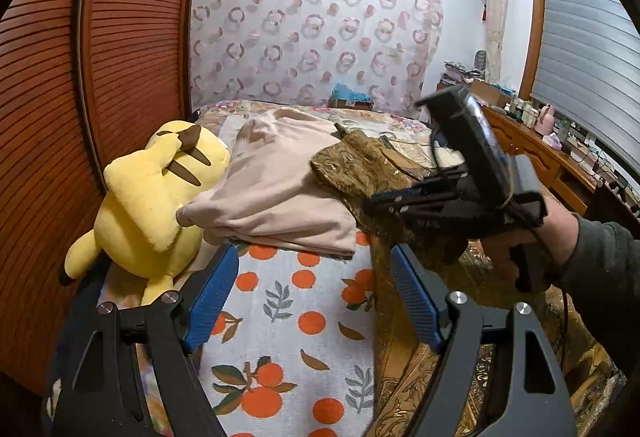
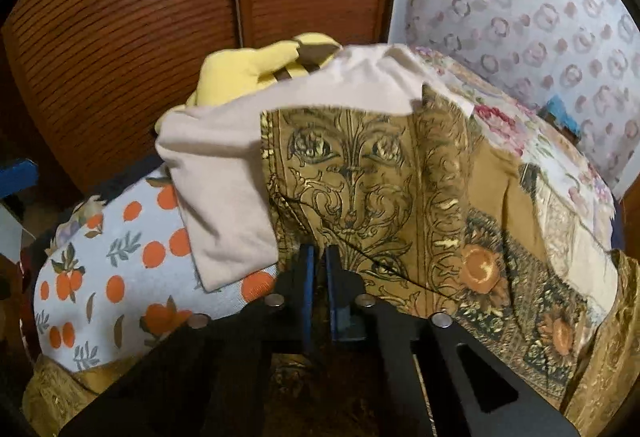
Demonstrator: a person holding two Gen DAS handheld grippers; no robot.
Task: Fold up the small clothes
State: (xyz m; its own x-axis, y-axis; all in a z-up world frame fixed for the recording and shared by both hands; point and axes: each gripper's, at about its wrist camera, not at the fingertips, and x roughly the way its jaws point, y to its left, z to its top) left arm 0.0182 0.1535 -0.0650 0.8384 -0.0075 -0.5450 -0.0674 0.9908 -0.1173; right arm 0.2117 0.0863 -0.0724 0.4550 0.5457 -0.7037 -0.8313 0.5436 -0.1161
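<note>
A folded pale pink garment (image 1: pixel 276 189) (image 2: pixel 224 189) lies on the bed's orange-fruit print sheet (image 1: pixel 296 317) (image 2: pixel 112 265). To its right is a rumpled gold patterned cloth (image 1: pixel 360 161) (image 2: pixel 360 177), partly overlapping it. My left gripper (image 1: pixel 314 253) hovers open above the print sheet, just short of the pink garment, with nothing between its blue pads. My right gripper (image 1: pixel 370 201) (image 2: pixel 319 249), held by a hand (image 1: pixel 560 233) in a dark sleeve, has its tips at the gold cloth. Its blue pads stand almost together, pinching the cloth's near edge.
A yellow plush toy (image 1: pixel 156 189) (image 2: pixel 248 69) lies face down at the pink garment's left, against the brown louvred wardrobe doors (image 1: pixel 120 57). A floral bedspread (image 2: pixel 532 153) extends behind. A cluttered wooden desk (image 1: pixel 532 153) runs along the right wall under the window.
</note>
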